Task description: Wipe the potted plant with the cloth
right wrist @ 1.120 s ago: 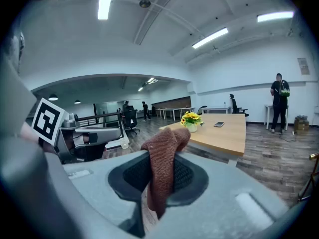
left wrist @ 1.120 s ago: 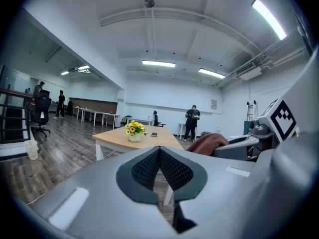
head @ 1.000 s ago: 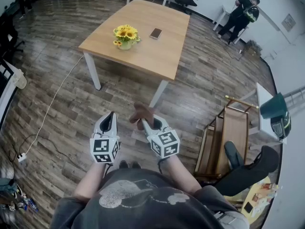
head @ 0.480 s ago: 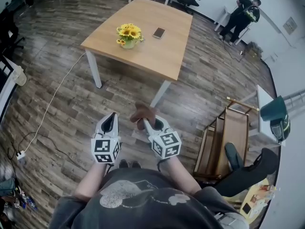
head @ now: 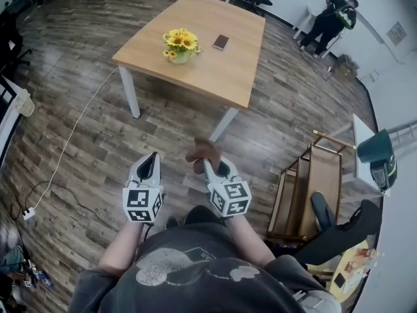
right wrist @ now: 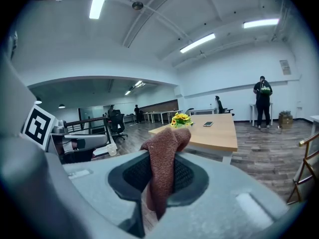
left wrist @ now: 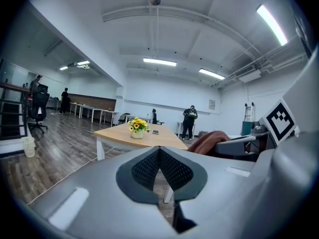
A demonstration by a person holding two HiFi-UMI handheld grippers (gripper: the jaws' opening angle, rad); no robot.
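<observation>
Brown cloth is pinched between the jaws of the right gripper. The jaws press tight on it, and a folded lump of the cloth sticks up over the tips. The left gripper is closed all the way, pad against pad, and has nothing in it. Both grippers are side by side, a little apart, low in front of the person and over the wooden floor. They point toward a wooden table that is well away from them.

The potted plant has yellow flowers in a pale pot. It stands on the table near the left edge, about halfway along. A phone lies flat near it, closer to the middle of the table top. The cloth is well apart from the plant and does not touch it.

A white cable runs over the floor to the left of the table. A wooden frame stands on the floor at the right. Far off, past the table's far right corner, is a person in dark clothes.
</observation>
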